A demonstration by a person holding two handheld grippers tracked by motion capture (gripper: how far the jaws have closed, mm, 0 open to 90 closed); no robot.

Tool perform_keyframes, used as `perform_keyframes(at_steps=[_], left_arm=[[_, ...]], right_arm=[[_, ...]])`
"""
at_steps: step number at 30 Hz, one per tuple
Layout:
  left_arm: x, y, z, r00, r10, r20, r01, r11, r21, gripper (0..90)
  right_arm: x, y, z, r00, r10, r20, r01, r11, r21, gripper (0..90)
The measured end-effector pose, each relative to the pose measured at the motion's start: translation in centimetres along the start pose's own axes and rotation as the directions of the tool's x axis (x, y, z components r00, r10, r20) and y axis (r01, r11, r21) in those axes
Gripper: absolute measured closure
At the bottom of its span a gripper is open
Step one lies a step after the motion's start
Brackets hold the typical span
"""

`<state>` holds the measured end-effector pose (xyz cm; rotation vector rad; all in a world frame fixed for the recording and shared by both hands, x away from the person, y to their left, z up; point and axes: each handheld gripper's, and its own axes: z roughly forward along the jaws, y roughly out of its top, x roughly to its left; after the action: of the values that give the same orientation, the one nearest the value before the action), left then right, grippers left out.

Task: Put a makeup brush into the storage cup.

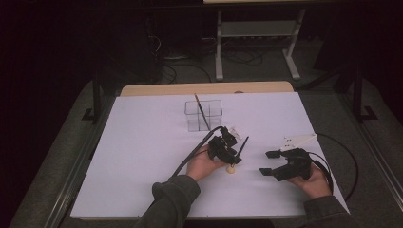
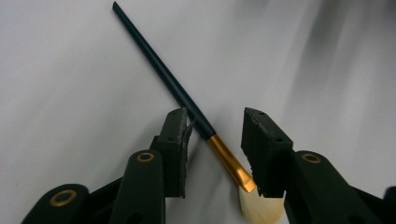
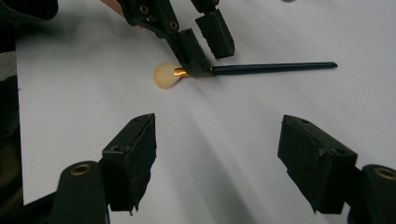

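Left gripper view: a makeup brush with dark handle, gold ferrule and pale bristles is seen lying on the white counter, between the jaws of the left gripper, which are spread apart around the ferrule and not yet closed on it. Farther back on the counter a clear organizer is seen with another brush already stood in it; picking up and placing this one is judged to remain. The right gripper is held nearby with jaws wide apart, carrying nothing. No brand, label or writing can be read
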<state>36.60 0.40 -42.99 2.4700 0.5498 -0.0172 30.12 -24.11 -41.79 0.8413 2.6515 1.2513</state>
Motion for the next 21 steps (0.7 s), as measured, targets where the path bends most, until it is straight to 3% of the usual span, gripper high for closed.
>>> perform_keyframes(at_steps=[10,12,14,21], left_arm=[[-0.22,-0.12,0.35,0.9991,0.015,-0.038,-0.015,0.9999,0.007,71.4],[-0.35,-0.08,0.29,0.9971,0.050,-0.058,-0.048,0.9984,0.029,74.1],[-0.57,-0.07,0.36,0.9953,0.055,-0.080,-0.053,0.9982,0.027,77.4],[-0.30,-0.13,0.25,0.9964,0.045,-0.071,-0.043,0.9987,0.027,83.8]], right_arm=[[-0.03,0.05,-0.09,1.0000,-0.006,-0.002,0.006,1.000,-0.009,26.9],[-0.03,0.05,-0.08,1.0000,-0.007,-0.001,0.007,1.000,-0.010,26.9],[0.01,0.08,-0.07,1.0000,-0.007,0.000,0.007,1.000,-0.011,26.9],[0.08,0.19,0.12,0.9999,-0.011,-0.004,0.011,1.000,-0.002,26.9]])
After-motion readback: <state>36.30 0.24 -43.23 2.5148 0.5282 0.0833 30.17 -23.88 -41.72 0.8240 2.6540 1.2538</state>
